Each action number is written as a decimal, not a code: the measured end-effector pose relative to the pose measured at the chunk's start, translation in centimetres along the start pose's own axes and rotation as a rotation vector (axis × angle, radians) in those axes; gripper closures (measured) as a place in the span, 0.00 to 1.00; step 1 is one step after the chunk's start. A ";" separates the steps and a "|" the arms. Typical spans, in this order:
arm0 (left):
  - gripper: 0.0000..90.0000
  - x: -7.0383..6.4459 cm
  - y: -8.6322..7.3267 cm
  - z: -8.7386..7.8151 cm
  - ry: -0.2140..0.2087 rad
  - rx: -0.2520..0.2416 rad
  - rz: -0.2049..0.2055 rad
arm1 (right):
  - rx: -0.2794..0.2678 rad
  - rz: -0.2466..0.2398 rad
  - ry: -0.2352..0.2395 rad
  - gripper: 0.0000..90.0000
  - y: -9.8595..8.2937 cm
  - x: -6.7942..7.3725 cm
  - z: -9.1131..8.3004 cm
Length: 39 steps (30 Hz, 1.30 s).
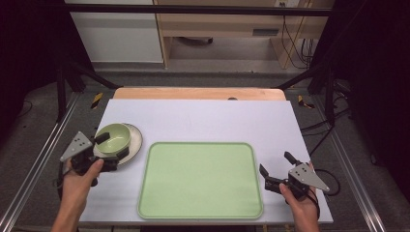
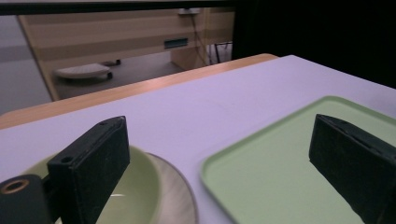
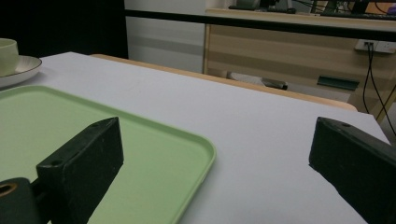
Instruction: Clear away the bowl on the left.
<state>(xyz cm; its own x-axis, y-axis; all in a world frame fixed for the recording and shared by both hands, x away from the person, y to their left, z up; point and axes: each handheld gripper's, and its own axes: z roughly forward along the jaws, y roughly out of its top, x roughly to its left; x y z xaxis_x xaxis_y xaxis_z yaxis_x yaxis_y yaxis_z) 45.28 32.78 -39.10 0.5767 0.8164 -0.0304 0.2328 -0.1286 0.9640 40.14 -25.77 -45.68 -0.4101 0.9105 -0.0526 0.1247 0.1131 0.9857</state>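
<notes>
Left of the tray [image 1: 200,180], the bowl [image 1: 115,137] sits on a plate [image 1: 135,143]. With jaws spread wide, the left gripper [image 1: 107,151] straddles the bowl's near rim. The right gripper [image 1: 277,168], released, waits right of the tray. Best to clamp the rim squarely and lift level.

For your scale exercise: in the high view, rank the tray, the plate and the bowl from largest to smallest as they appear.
1. green tray, by far the largest.
2. plate, whose rim shows around the bowl.
3. green bowl, sitting on the plate, smallest.
</notes>
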 end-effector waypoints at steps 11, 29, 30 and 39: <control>0.06 4.5 2.8 0.9 0.112 0.114 -0.020 | -0.004 0.020 -0.016 0.04 0.0 0.0 -0.1; 0.12 7.5 2.3 3.7 0.156 0.247 -0.092 | -0.007 0.013 -0.013 0.04 0.0 -0.1 -0.1; 0.13 7.8 1.9 4.1 0.168 0.277 -0.093 | -0.006 0.013 -0.012 0.04 0.1 -0.1 -0.2; 0.24 8.0 1.3 4.3 0.218 0.338 -0.083 | -0.008 0.009 -0.013 0.04 0.0 -0.1 -0.1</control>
<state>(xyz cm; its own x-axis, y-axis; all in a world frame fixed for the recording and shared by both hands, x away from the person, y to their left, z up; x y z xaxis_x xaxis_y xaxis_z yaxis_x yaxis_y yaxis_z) 53.56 36.69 -39.21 0.3742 0.9272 -0.0131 0.5371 -0.2053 0.8182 40.14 -25.92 -45.62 -0.3968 0.9168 -0.0458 0.1215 0.1019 0.9873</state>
